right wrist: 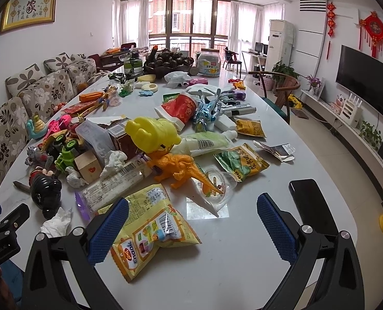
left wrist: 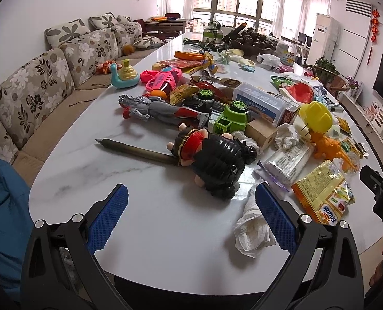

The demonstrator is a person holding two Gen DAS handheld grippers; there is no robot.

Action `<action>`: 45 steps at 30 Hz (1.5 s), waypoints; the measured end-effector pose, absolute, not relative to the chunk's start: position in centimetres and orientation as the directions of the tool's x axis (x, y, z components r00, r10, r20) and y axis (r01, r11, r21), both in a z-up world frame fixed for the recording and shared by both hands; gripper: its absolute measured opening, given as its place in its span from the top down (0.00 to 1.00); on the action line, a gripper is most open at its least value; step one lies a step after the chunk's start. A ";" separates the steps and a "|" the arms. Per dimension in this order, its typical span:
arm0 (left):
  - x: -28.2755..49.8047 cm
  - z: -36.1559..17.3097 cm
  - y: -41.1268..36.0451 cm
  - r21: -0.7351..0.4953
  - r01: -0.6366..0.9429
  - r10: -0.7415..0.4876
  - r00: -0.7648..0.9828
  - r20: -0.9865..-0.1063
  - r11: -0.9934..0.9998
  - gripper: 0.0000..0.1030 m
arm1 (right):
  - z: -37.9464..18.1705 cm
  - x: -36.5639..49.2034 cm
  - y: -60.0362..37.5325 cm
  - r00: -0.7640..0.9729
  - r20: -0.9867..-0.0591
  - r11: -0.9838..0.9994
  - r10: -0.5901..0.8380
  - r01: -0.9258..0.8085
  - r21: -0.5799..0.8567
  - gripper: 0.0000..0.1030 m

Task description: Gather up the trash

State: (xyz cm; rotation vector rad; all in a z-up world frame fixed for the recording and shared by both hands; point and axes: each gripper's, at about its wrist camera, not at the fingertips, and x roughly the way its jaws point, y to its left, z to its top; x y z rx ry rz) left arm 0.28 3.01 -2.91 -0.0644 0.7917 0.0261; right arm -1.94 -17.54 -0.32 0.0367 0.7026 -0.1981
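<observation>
My left tongs [left wrist: 191,215] hang over the near end of the white marble table [left wrist: 145,222], jaws spread wide and gripping nothing. A crumpled white tissue [left wrist: 253,230] lies on the tabletop partly beneath the right-hand blue pad [left wrist: 275,219]; whether pad and tissue touch cannot be told. Ahead of the left tongs a doll with black hair [left wrist: 218,164] lies on its side, its head toward me, and a long grey pen [left wrist: 137,149] lies beside it, one end hidden behind the doll.

My right tongs [right wrist: 192,222] are likewise spread wide and empty, held above the table edge. The yellow snack wrapper [right wrist: 152,230] lies flat directly before them, its left part passing under the left-hand blue pad [right wrist: 108,230]. The same wrapper [left wrist: 323,195] shows at the right of the left-wrist view. Beyond it lie a long clear wrapper with a barcode [right wrist: 114,184], an orange dinosaur [right wrist: 181,168] whose tail rests over a clear plastic cup lid [right wrist: 218,183], and a green-and-yellow sachet [right wrist: 240,164]. A black phone [right wrist: 312,206] lies near the table edge, just right of the right tongs.

Further up the table, toys and rubbish are mixed: a yellow plastic toy [right wrist: 152,131], a green toy truck [left wrist: 231,118], a wooden block [right wrist: 88,168] and a red paper cup [right wrist: 181,108] on its side.
</observation>
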 end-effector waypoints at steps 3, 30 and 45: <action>0.3 -2.9 3.0 -0.050 -0.048 -0.002 0.702 -0.713 0.998 0.06 | -0.2 -1.9 -17.6 0.743 -0.648 0.981 -0.167 0.191 -0.033 0.05; -1.1 -4.4 4.4 -0.058 -0.065 0.002 0.682 -0.732 0.996 0.06 | -2.9 -0.1 -15.6 0.664 -0.725 0.975 0.182 -0.215 0.048 0.05; -0.6 -6.1 4.9 -0.078 -0.059 -0.021 0.652 -0.758 0.995 0.06 | -6.7 6.4 -15.7 0.504 -0.828 0.912 0.246 -0.410 0.021 0.04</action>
